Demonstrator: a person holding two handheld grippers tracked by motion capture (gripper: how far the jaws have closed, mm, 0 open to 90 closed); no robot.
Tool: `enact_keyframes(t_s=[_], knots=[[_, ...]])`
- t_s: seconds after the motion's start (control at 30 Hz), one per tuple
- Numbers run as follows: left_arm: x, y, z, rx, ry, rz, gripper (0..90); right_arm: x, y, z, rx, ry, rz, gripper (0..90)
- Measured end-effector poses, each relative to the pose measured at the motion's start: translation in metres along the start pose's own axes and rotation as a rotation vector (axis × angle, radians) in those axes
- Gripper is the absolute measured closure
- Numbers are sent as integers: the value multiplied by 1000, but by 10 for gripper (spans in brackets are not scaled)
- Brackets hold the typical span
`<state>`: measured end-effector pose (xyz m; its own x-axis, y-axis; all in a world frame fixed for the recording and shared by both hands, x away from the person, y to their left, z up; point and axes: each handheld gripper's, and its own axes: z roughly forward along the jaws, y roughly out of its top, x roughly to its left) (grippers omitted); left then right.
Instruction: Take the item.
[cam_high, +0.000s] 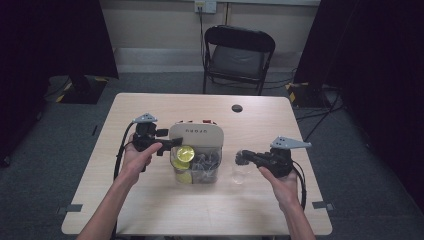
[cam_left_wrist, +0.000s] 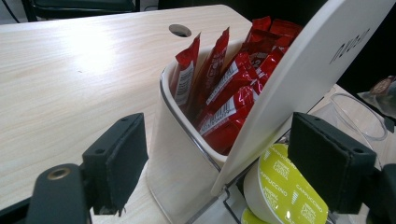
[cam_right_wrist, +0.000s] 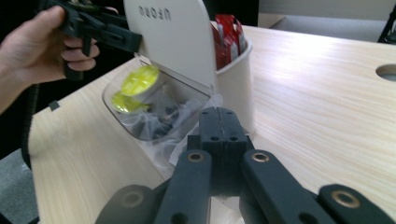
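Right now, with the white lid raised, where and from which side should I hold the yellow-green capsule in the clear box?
Probably across the round rim of the yellow-green capsule, pinching it edge to edge. Its flat foil face leans up and outward, and the white lid overhangs from behind, so come down at the open front of the clear box.

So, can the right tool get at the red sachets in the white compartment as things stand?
Probably yes. The red sachets stick up out of the open white compartment, and the raised lid stands beside them, not across the right tool's line. Its jaws are shut, so they must open first.
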<state>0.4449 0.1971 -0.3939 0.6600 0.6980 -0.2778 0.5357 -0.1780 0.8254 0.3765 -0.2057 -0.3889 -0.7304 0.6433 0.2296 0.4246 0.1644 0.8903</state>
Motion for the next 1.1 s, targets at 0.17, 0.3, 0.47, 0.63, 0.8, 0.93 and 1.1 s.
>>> enact_keyframes(t_s=[0.17,0.3,0.47,0.63,0.8,0.93,1.1], knots=[[0,0,-1,-4,-2,-2,196,-4,-5,4,22,-11,5,900],[0,0,-1,-5,-1,-2,196,-7,-8,5,32,-30,7,900],[0,0,-1,-3,2,-2,195,-9,-11,8,50,-33,9,900],[0,0,-1,-2,3,-4,195,-9,-13,11,71,-40,-2,900],[1,0,-1,-5,0,-4,195,-10,-14,13,79,-41,2,900],[1,0,-1,-7,1,-2,195,-12,-16,13,83,-41,9,900],[0,0,-1,-6,1,-1,195,-11,-15,12,75,-45,9,852]])
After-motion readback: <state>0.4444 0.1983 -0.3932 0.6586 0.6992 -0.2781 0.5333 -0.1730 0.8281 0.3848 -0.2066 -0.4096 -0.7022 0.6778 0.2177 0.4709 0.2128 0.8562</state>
